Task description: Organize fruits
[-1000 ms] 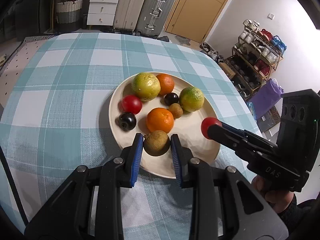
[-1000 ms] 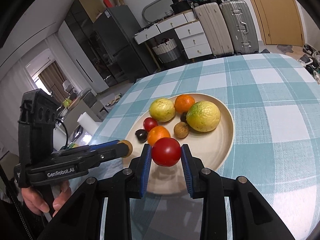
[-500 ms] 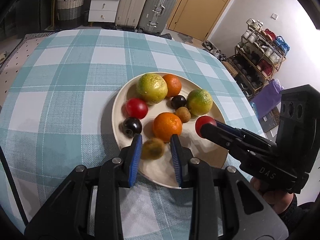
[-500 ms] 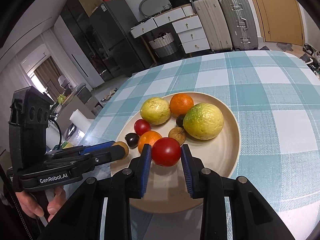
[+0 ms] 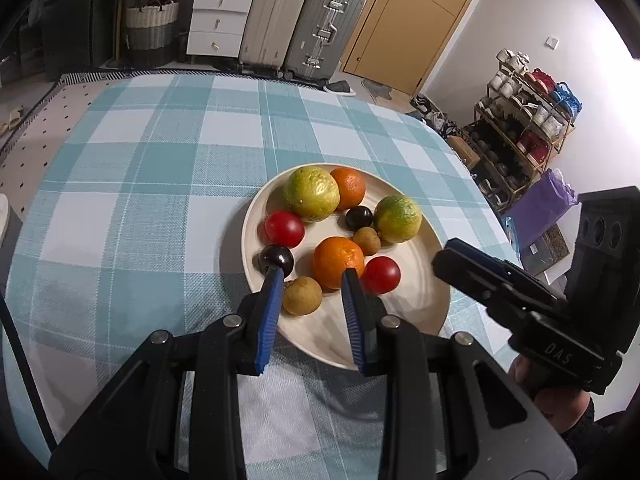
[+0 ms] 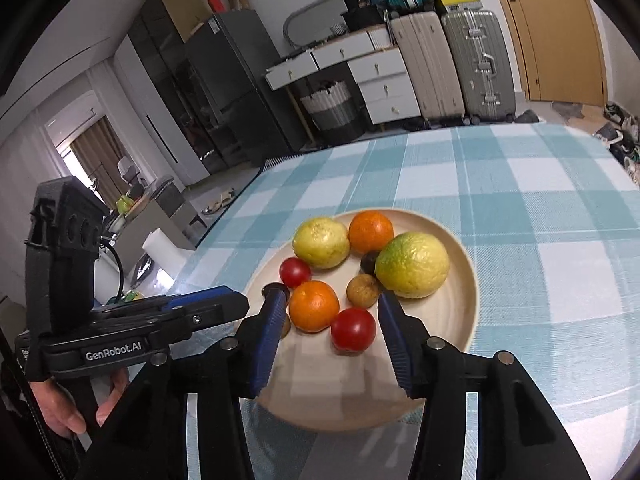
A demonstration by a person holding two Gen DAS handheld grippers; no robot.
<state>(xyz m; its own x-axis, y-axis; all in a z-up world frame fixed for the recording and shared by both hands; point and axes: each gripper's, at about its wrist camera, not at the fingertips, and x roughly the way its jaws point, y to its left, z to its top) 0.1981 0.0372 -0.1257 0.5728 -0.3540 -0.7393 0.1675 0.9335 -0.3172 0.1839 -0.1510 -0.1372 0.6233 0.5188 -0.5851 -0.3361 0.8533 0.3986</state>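
Observation:
A cream plate (image 5: 420, 308) (image 6: 460, 320) on the checked tablecloth holds several fruits. My left gripper (image 5: 311, 276) is open over the plate's near edge, with a brown kiwi-like fruit (image 5: 302, 296) lying free between its fingers. My right gripper (image 6: 330, 300) is open, with a red tomato (image 6: 353, 329) (image 5: 381, 275) resting on the plate between its fingers. An orange (image 5: 338, 262) (image 6: 314, 306) sits next to both. Two yellow-green citrus (image 5: 312, 194) (image 5: 397, 219), another orange (image 5: 349, 188), a second tomato (image 5: 284, 229) and two dark plums (image 5: 276, 259) (image 5: 359, 217) lie further in.
The round table with the blue-white checked cloth (image 5: 160, 168) drops off at its edges. Suitcases (image 5: 304, 24) and white drawers (image 5: 218, 16) stand behind it, a shoe rack (image 5: 524, 120) to the right.
Both grippers have opened. The left let go of the brown fruit and the right let go of the red tomato; both fruits now lie on the plate.

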